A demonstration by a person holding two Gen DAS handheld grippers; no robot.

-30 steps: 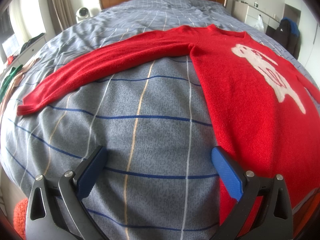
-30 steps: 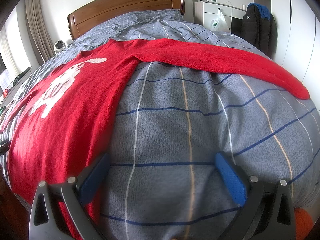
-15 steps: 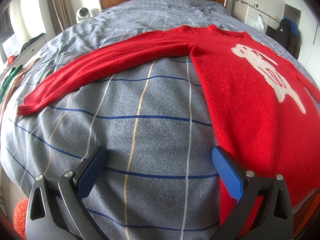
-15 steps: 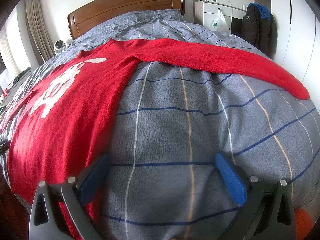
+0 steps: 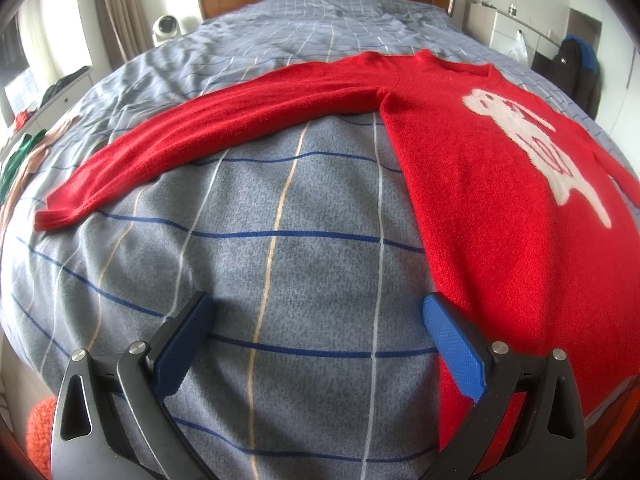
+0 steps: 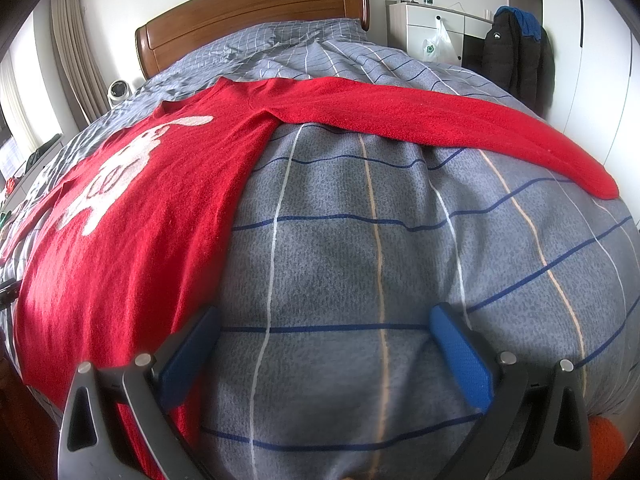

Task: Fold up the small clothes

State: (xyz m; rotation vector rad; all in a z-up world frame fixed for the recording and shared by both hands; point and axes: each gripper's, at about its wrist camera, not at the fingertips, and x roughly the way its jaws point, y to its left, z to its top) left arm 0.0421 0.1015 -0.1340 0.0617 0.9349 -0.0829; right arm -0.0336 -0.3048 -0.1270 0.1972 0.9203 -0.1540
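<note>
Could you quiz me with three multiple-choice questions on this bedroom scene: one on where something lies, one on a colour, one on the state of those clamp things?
1. Where does the red knitted sweater lie?
A. On the grey checked bedspread
B. On the floor
C. Hanging on the wooden headboard

2. What colour is the animal figure on the sweater's front?
A. Black
B. White
C. Green

3. How do the left gripper and right gripper stand?
A. Both shut on cloth
B. One open, one shut
C. Both open, holding nothing

Answers: 1 A, it is spread flat there with sleeves out; 2 B, pale against red; 3 C, wide gaps between blue pads.
</note>
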